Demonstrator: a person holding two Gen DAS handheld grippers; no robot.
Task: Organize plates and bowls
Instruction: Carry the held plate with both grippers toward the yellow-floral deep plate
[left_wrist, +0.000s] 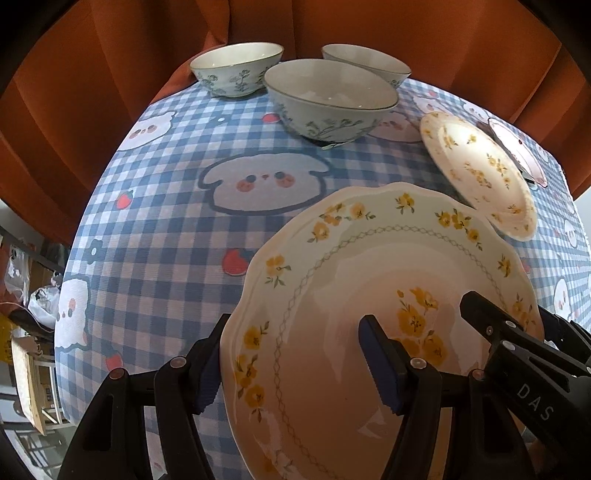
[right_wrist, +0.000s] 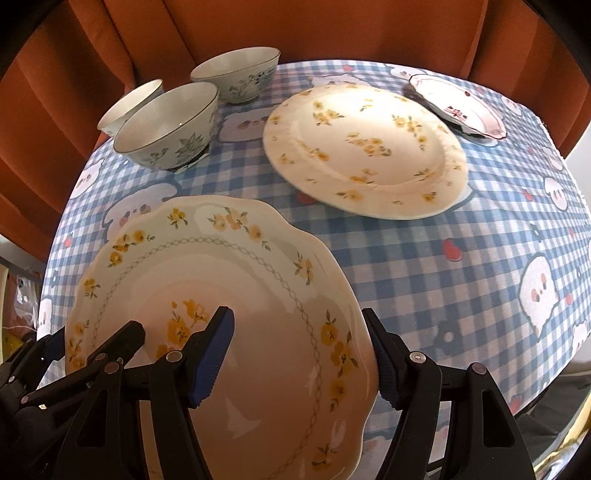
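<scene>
While gripping scalloped plate (left_wrist: 369, 280) | left gripper (left_wrist: 295, 365) and right gripper (right_wrist: 299, 358) clamp opposite rims (2 grips)

Domestic dining setting: a table under a blue gingham cartoon tablecloth (right_wrist: 424, 266), floral plates (right_wrist: 365, 147) and bowls (right_wrist: 170, 122) (household crockery), rust-orange curtains (left_wrist: 110, 74) behind.

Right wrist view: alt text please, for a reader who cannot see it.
Both grippers, right and left, straddle opposite rims of a scalloped yellow-flower plate above a blue checked tablecloth. Behind sit a round yellow-flower plate, a pink-patterned plate and three bowls.
</scene>
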